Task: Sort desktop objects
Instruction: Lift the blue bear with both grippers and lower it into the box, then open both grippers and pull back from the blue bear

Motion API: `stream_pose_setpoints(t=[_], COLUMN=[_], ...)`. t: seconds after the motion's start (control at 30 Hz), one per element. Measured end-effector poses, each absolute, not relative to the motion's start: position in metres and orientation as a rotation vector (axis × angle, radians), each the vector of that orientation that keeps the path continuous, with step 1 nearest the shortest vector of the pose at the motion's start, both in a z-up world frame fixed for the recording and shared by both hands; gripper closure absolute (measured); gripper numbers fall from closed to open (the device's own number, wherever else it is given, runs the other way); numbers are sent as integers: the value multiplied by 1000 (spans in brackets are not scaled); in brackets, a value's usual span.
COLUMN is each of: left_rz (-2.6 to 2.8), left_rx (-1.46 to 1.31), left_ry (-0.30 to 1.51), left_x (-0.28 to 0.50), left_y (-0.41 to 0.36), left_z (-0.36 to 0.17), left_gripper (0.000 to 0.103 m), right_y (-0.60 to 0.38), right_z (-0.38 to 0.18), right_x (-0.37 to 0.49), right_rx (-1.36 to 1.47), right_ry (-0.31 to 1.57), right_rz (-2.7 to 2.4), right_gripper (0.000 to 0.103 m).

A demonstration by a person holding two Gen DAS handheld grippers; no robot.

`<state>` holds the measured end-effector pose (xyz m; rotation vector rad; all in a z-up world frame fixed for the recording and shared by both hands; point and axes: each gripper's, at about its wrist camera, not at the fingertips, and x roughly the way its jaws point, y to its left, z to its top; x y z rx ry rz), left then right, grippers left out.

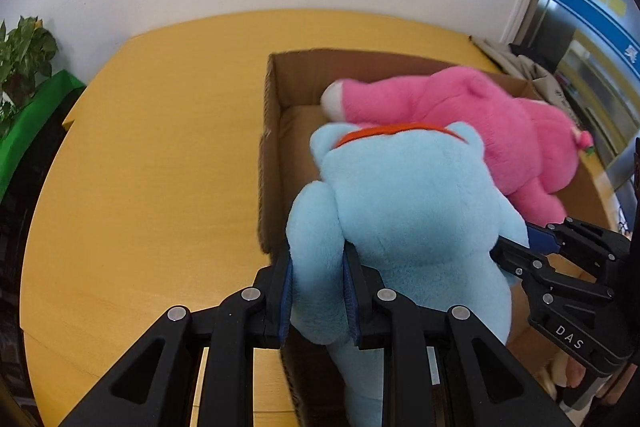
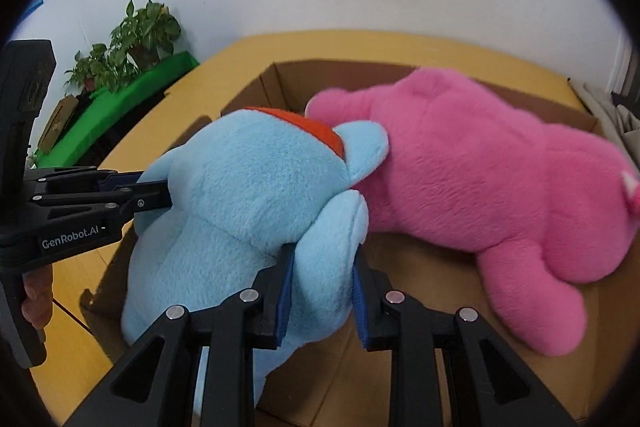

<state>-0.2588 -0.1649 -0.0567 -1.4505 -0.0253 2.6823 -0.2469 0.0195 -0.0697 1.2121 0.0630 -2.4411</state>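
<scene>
A light blue plush toy (image 1: 412, 211) with an orange collar hangs over the near edge of an open cardboard box (image 1: 276, 99). My left gripper (image 1: 318, 291) is shut on its left limb. My right gripper (image 2: 322, 279) is shut on its other limb; it also shows in the left wrist view (image 1: 516, 243) at the toy's right side. The left gripper shows in the right wrist view (image 2: 152, 193) at the toy's left side. A pink plush toy (image 2: 480, 179) lies inside the box (image 2: 280, 83), touching the blue toy (image 2: 248, 187).
The box stands on a yellow wooden table (image 1: 152, 155) against a white wall. Potted plants (image 2: 132, 39) on a green surface stand at the far left. Folded cloth or bags (image 1: 520, 63) lie at the table's far right corner.
</scene>
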Motion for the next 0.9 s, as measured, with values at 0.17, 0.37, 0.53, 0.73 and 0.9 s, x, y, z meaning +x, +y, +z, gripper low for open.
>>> stream_pose_setpoints(t=[0.17,0.37,0.53,0.73,0.9], left_rz=[2718,2808,2923,2965,2943], left_rx=[-1427,-1324,-1153,-1096,-1037], left_ry=[24,3,-117,-238,-216], left_x=[-260,-221,-165,-123,-92], left_y=[-150,-148,-143,-102,-58], left_z=[-58,-31,18,41,49], left_gripper=[77,27,0,0,0], right_y=[12,56,117,144,159], right_z=[-73,-56,-17,4,14], right_x=[-243,-230,-188,-142,-116], right_rx=[1249,1222,1055,1011,1023], right_ry=[49,-89,-284,-193,-92], right_rz=[-2430,-2478,-2647,-2803,-2854], right_gripper=[73,34,18,17,16])
